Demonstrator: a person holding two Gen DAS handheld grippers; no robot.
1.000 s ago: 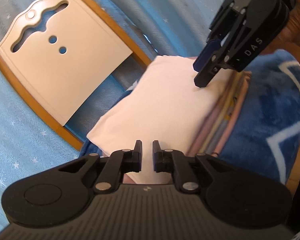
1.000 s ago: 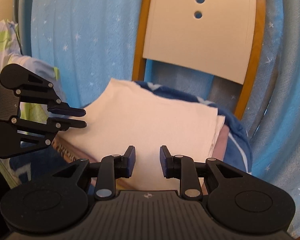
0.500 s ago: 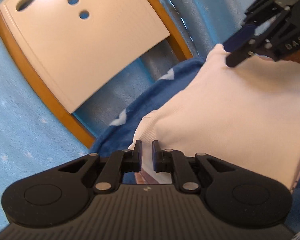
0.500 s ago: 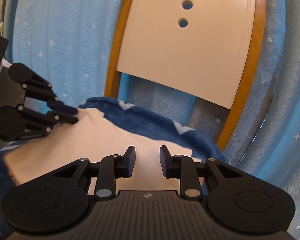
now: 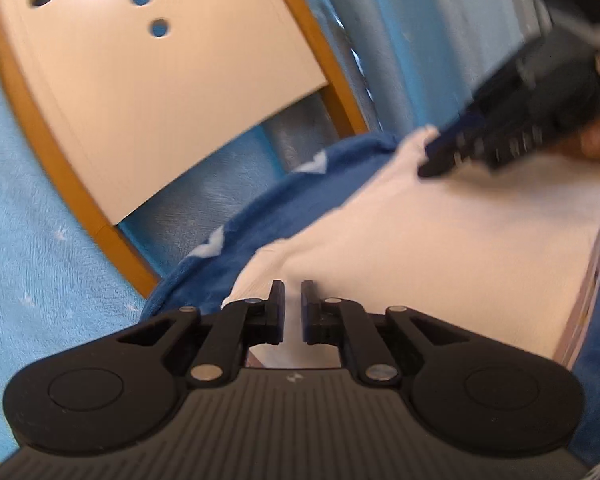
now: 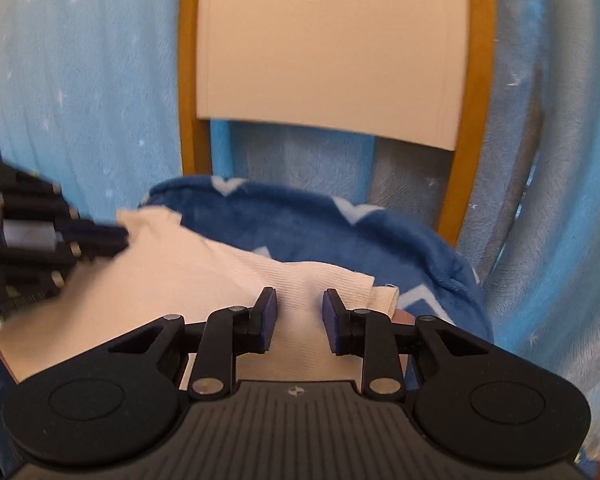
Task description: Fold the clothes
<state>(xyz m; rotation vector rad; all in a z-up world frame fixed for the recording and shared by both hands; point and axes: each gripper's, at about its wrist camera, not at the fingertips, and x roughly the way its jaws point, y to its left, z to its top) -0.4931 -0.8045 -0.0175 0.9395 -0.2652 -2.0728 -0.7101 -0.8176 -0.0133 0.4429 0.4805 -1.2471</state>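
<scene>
A folded white garment (image 5: 439, 240) (image 6: 172, 280) lies on top of a stack of folded clothes (image 5: 591, 280) on a dark blue blanket (image 5: 268, 220) (image 6: 300, 224). My left gripper (image 5: 292, 308) hovers over the garment's corner with only a narrow slit between its fingers; nothing shows gripped. In the right wrist view the left gripper (image 6: 120, 236) is blurred and touches the garment's far left corner. My right gripper (image 6: 298, 316) stands open over the garment's far right edge. From the left wrist it appears as a blurred right gripper (image 5: 431, 160) at the far corner.
A cream chair back (image 5: 160, 100) (image 6: 331, 60) with an orange-brown frame rises just behind the blanket. Light blue starry fabric (image 5: 28, 240) (image 6: 80, 80) hangs behind and beside it. A hand (image 5: 595, 140) holds the right gripper.
Both grippers have moved across the white garment toward the chair back, and they now sit at its far corners. Neither finger gap has changed.
</scene>
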